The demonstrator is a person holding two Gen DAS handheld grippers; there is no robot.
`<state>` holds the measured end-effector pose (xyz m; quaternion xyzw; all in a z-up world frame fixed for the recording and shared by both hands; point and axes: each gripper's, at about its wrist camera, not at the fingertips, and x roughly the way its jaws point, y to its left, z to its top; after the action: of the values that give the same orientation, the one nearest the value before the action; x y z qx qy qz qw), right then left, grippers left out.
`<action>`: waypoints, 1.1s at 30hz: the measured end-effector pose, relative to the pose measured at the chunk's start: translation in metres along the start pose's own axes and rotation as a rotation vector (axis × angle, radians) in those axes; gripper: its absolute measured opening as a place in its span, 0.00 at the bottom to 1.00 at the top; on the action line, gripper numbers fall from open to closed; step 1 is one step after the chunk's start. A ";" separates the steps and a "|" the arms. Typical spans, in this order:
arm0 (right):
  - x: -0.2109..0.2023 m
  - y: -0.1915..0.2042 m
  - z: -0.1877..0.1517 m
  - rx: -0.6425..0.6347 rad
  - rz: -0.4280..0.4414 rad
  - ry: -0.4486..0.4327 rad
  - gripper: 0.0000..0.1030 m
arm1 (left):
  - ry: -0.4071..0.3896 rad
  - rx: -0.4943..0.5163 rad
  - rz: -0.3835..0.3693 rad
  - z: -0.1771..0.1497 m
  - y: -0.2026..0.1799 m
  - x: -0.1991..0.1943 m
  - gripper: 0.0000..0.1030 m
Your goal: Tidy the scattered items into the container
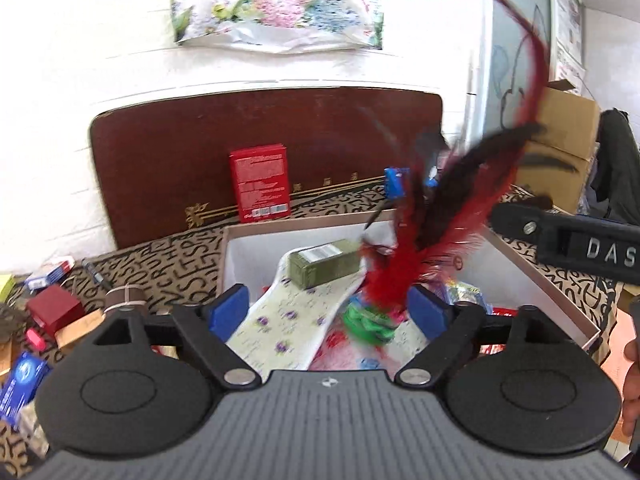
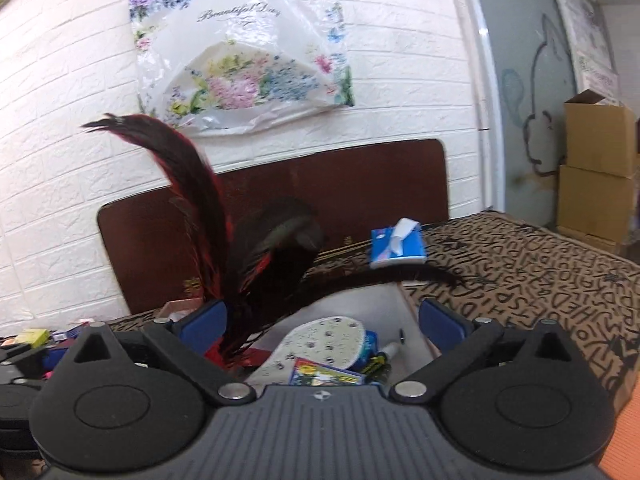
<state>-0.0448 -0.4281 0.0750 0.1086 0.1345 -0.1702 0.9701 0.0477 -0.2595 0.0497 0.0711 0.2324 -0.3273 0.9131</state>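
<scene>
Both claws, left claw (image 1: 326,312) and right claw (image 2: 322,322), gape wide, empty; the feather shuttlecock (image 1: 404,276), light, soft-plumed, seemingly free inside the box (image 1: 532,276), grips best by its green base.

Bright, even daylight — white wall (image 1: 80,60) blown out; feathers (image 1: 400,272) motion-blurred; fisheye bends edges, corners dark.

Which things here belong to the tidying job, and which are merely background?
Job:
white open cardboard box
red and black feather shuttlecock
upright red carton
blue tissue packet
small dark red box

Background:
floral plastic bag on wall
brown wooden headboard
stacked brown cardboard boxes
</scene>
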 end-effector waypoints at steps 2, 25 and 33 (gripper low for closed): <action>-0.005 -0.001 0.002 -0.007 -0.076 -0.038 1.00 | -0.002 -0.031 0.034 -0.003 0.006 -0.006 1.00; -0.054 -0.015 -0.028 0.010 -0.130 -0.060 1.00 | -0.017 -0.012 0.182 -0.016 -0.021 -0.018 1.00; -0.039 -0.014 -0.057 -0.020 -0.135 0.040 1.00 | -0.034 -0.101 0.185 -0.025 -0.013 -0.022 1.00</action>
<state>-0.0979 -0.4142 0.0304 0.0929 0.1626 -0.2317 0.9546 0.0148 -0.2504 0.0386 0.0408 0.2256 -0.2306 0.9457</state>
